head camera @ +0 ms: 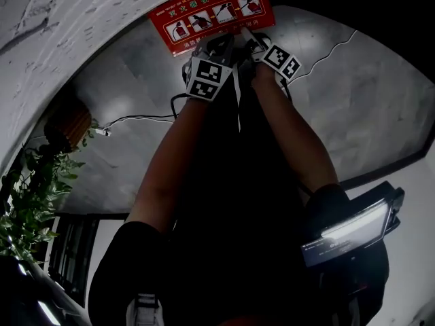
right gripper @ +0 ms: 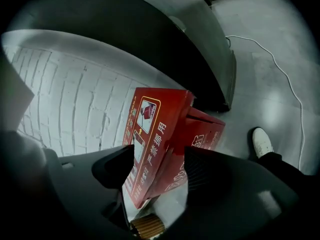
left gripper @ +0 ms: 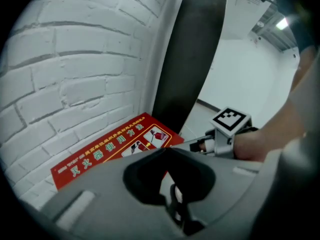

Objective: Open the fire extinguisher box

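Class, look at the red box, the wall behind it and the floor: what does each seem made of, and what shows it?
The red box: probably painted sheet metal, smooth, slightly glossy, with thin crisp edges. The wall: brick painted white, matt; mortar joints show. The floor: polished grey stone or tile, judging by its soft glare.
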The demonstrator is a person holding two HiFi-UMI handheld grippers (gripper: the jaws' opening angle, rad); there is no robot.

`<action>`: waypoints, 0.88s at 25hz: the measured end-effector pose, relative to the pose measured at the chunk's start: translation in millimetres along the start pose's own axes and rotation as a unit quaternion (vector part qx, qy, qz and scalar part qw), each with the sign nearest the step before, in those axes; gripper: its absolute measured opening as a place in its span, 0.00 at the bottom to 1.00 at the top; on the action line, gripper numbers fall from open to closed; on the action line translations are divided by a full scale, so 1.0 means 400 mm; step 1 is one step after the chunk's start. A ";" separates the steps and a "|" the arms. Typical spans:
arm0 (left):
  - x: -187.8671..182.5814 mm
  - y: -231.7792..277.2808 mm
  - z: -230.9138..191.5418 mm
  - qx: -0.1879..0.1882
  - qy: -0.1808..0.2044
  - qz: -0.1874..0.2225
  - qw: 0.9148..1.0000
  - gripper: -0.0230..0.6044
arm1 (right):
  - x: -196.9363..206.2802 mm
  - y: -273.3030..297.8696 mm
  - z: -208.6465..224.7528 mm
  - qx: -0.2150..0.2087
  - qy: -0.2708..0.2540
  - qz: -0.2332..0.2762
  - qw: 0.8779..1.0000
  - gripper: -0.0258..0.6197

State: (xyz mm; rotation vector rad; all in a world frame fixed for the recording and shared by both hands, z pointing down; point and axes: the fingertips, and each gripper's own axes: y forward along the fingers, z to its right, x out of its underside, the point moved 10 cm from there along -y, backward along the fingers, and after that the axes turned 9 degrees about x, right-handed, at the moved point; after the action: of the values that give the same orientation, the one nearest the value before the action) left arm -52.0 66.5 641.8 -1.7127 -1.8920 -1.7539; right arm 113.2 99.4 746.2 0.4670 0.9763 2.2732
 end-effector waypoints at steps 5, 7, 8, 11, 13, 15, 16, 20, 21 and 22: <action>0.012 0.009 0.018 0.005 -0.002 0.003 1.000 0.04 | 0.004 0.021 0.004 0.006 0.022 0.000 1.000 0.51; 0.016 0.011 0.017 0.004 -0.007 0.007 1.000 0.04 | 0.002 0.028 0.001 0.009 0.022 -0.001 1.000 0.51; 0.019 0.012 0.017 0.004 -0.011 0.008 1.000 0.04 | 0.001 0.031 0.001 0.013 0.021 -0.002 1.000 0.48; 0.029 0.012 0.017 0.002 -0.019 0.008 1.000 0.04 | -0.001 0.036 0.006 0.026 0.022 -0.005 0.999 0.33; 0.032 0.013 0.016 0.004 -0.021 0.007 1.000 0.04 | -0.005 0.039 0.009 0.030 0.028 -0.007 0.999 0.26; 0.035 0.012 0.015 0.004 -0.022 0.007 1.000 0.04 | -0.006 0.038 0.010 0.033 0.034 -0.011 0.999 0.26; 0.036 0.011 0.013 0.002 -0.023 0.007 1.000 0.04 | -0.006 0.037 0.009 0.035 0.036 -0.012 0.999 0.26; 0.028 0.009 0.008 0.000 -0.029 0.012 1.000 0.04 | -0.011 0.025 -0.004 0.041 0.028 -0.015 0.999 0.25; 0.024 0.007 0.008 0.001 -0.029 0.014 0.999 0.04 | -0.013 0.020 -0.011 0.043 0.024 -0.016 0.999 0.24; 0.021 0.004 0.009 0.000 -0.029 0.015 0.999 0.04 | -0.014 0.014 -0.018 0.046 0.021 -0.017 0.999 0.24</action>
State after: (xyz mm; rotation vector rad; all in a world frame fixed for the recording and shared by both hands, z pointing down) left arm -52.0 73.9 647.1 -1.8010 -1.8794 -1.7111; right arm 111.4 89.0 745.1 0.4391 1.1049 2.2222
